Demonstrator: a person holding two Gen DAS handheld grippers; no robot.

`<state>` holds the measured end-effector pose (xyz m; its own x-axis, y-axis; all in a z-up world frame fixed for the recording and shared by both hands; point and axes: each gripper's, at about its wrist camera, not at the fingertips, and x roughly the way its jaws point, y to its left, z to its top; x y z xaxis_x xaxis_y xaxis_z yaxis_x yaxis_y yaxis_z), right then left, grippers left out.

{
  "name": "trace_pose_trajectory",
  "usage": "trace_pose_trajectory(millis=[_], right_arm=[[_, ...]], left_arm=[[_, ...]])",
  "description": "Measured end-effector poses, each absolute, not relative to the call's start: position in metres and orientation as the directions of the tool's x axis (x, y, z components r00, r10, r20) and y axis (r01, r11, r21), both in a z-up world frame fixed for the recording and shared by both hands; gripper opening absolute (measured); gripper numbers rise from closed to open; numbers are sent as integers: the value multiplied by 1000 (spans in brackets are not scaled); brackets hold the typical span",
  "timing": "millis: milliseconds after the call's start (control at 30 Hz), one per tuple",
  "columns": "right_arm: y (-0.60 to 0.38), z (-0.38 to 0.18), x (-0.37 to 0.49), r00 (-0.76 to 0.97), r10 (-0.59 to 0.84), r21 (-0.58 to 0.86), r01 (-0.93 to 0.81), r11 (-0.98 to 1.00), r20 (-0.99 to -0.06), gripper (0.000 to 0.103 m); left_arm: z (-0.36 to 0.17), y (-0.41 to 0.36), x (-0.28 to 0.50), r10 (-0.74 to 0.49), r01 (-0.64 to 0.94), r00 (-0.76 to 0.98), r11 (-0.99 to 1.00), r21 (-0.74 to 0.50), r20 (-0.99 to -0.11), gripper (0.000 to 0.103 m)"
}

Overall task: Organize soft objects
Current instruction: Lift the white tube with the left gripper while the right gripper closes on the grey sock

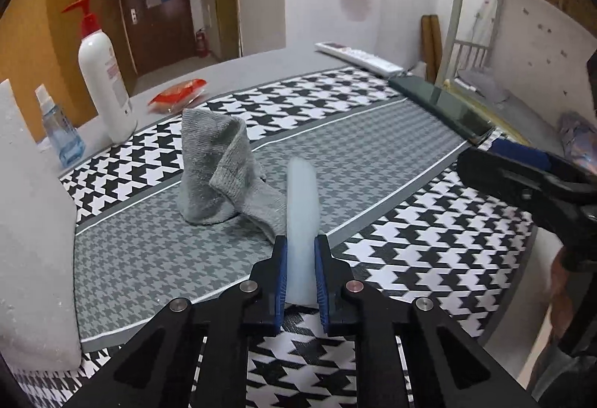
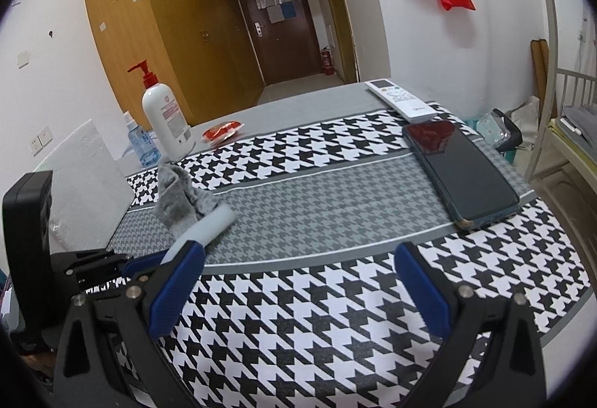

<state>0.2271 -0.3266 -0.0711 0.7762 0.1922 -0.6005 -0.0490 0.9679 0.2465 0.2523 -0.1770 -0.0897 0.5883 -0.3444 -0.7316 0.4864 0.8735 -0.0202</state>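
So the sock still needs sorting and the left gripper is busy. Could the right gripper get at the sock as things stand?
Probably, but awkwardly. The right gripper is open and empty, yet the sock lies far to its left, with the left gripper and the pale strip it is shut on partly in the way.

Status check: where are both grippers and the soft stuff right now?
Left gripper shut on pale silicone strip. Right gripper open, empty, over the mat. Grey sock crumpled just behind the strip. Phone off to the right, not in the way.

Mat's [image 2: 317, 206] grey middle lies open; phone [image 2: 460, 171] and bottle [image 2: 166, 122] flank it.
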Motion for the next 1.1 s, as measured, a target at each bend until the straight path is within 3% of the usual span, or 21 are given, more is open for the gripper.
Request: trace_pose_trajectory(millis=[200, 667, 1100], right_arm=[[-324, -68, 224, 781, 188, 235, -54, 970, -596, 103], [-290, -65, 235, 753, 240, 204, -143, 968, -612, 103], [-255, -60, 252, 722, 278, 155, -234, 960, -634, 103]], left_arm=[[-70, -165, 236, -403, 516, 618, 856, -38, -676, 15], [-45, -126, 206, -371, 449, 721, 893, -13, -586, 15], [-49, -103, 217, -303, 368, 755, 930, -6, -581, 15]])
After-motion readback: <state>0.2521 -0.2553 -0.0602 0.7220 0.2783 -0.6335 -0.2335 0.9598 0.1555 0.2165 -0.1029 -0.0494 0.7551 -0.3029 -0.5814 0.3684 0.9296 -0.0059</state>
